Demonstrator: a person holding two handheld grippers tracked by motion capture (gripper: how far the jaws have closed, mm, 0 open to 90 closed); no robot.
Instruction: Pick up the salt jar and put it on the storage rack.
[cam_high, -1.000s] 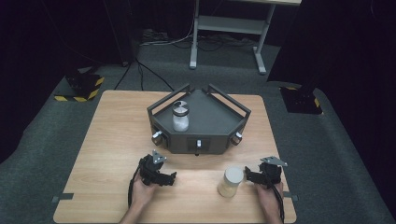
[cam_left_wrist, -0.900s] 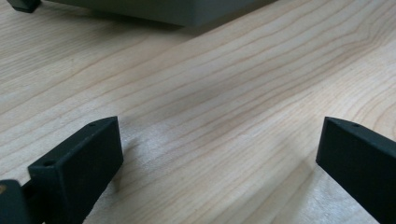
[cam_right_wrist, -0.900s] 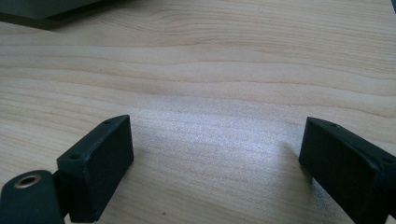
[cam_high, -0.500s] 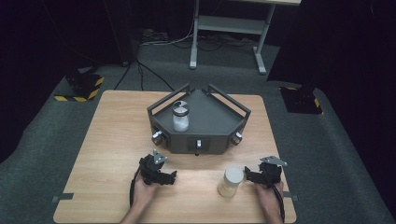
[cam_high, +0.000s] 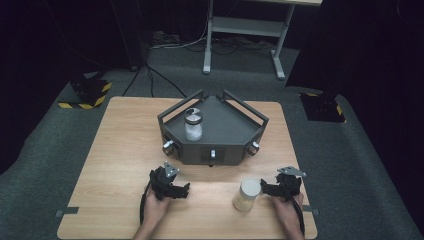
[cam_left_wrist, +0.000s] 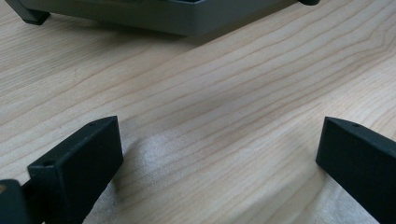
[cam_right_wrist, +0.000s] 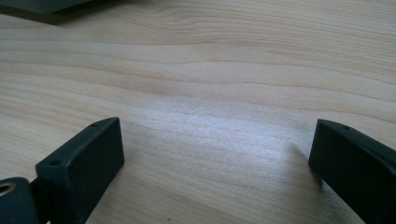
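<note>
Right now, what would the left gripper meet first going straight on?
Probably the light wooden tabletop: the left gripper, jaws open, tilts down at bare wood. The dark grey angular tray's base lies beyond it, though depth is unclear.

a small clear jar (cam_high: 247, 195) with a white lid is standing upright on the wooden table (cam_high: 120, 145), near its front edge and right of centre. it is holding pale, whitish contents. it is sitting well in front of the dark grey tray (cam_high: 227, 127), apart from it.
</note>
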